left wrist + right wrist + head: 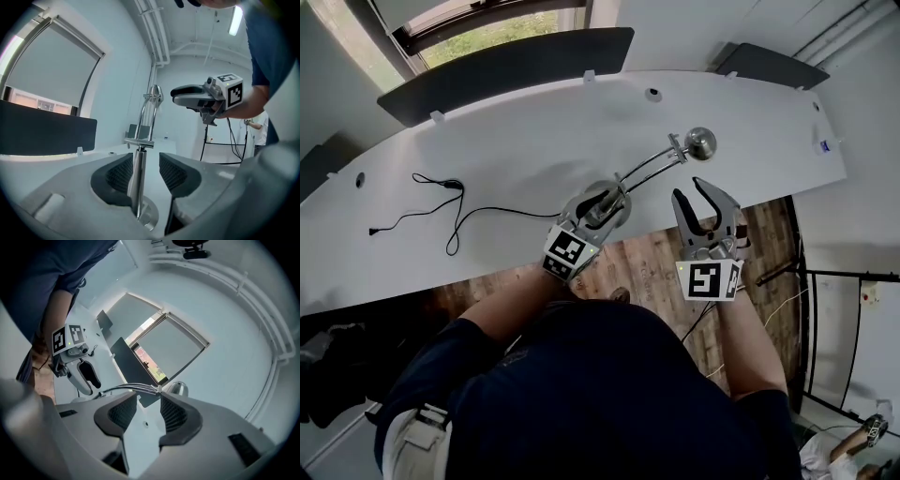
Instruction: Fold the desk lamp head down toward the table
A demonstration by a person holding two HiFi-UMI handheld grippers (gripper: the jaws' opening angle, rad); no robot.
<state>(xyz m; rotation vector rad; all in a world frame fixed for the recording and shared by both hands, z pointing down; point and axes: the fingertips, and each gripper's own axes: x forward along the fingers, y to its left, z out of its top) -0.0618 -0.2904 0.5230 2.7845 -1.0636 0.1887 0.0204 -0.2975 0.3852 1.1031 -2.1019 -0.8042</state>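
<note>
Desk lamp (649, 169) stands just right of centre in the head view, on the near edge of the white table (525, 131). Its round base is low in the frame and its head (701, 142) is raised toward the upper right.

In the left gripper view the ribbed pads (121, 173) are spread. The lamp's chrome post (138, 180) rises between them and seems to lie against the left-hand pad, with a gap left on the other side. The left gripper (143, 161) is thus set around the post just above the base. This is judged to be a bracing position, so that the lamp is kept from tipping or sliding when the head is pushed (no firm clamp can be read yet).

In the right gripper view the pads (172, 416) are likewise held apart and nothing lies between them. The twin rods of the arm (131, 387) and the head (178, 389) are seen just beyond the tips, at mid-frame. The right gripper (690, 195) is held close below the head in the head view, apart from it, presumably so that it can be brought onto the arm or head. The fold is judged not yet begun.

A loose black cable (441, 202) lies at the left of the table, well apart from both grippers.
</note>
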